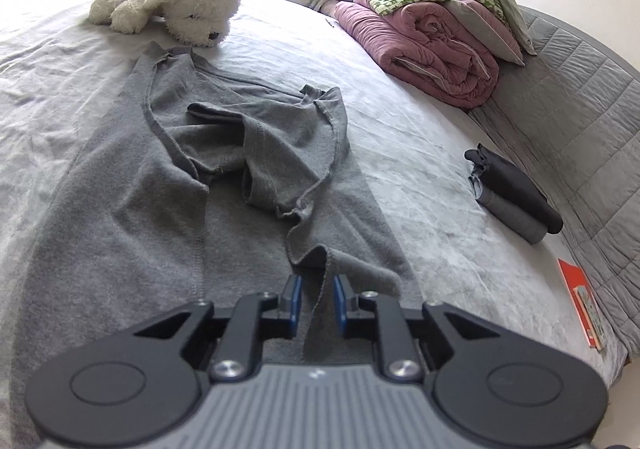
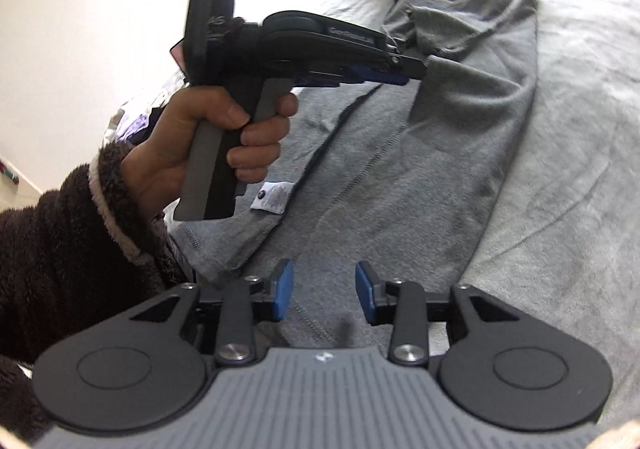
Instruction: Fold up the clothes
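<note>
A grey long-sleeved shirt [image 1: 120, 209] lies spread on the bed, its sleeves bunched over the middle. In the left wrist view a raised fold of its edge [image 1: 320, 281] stands between the blue pads of my left gripper [image 1: 318, 295]. The jaws are a little apart, and the cloth leans on the right pad. The right wrist view shows the left gripper [image 2: 416, 71] from the side, held by a hand [image 2: 224, 137], with the shirt [image 2: 460, 169] lifted at its tip. My right gripper [image 2: 324, 289] is open over the shirt's near end, with nothing between its pads.
A white plush dog [image 1: 180, 5] lies past the collar. Rolled pink and green bedding [image 1: 432, 49] sits at the far right, with folded dark clothes [image 1: 516, 197] and a red booklet [image 1: 580, 301] near the bed's right edge. A white label [image 2: 272, 197] shows on the shirt.
</note>
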Available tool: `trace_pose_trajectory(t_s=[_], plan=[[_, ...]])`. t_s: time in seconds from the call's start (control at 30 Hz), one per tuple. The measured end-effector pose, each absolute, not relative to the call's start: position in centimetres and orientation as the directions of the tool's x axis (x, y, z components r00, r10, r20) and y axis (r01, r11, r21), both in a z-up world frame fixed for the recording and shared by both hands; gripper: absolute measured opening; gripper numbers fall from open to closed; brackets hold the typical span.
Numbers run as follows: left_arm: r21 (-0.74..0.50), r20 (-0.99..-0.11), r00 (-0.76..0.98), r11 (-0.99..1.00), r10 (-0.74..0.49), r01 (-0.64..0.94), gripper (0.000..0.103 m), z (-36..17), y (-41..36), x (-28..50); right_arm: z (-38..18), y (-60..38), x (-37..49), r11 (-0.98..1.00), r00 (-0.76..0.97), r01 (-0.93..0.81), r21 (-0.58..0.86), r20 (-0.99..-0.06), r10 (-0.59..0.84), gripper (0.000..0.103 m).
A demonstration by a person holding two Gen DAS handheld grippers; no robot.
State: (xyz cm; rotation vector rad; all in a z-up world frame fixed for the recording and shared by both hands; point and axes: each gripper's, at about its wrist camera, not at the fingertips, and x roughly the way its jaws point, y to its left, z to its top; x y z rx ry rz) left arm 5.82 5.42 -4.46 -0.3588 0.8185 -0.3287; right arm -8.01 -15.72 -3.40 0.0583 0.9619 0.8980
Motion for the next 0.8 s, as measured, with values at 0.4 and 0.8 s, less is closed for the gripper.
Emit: trace_pose_trajectory(t_s=[0.4, 0.8], plan=[[-0.369, -0.637, 0.587, 0.867, -0.499, 0.336, 0.016, -5.0, 5.2, 1.9, -5.1, -12.5, -13.0, 0.561, 0.393, -0.825, -0.065, -0.780, 0.487, 0.041], [-0.353, -0.652, 0.555, 0.854, -0.517, 0.382, 0.016, -6.5, 5.2, 0.0, -6.6, -11.4, -15.7, 0.505, 0.569, -0.796, -0.333, -0.697, 0.436, 0.048]])
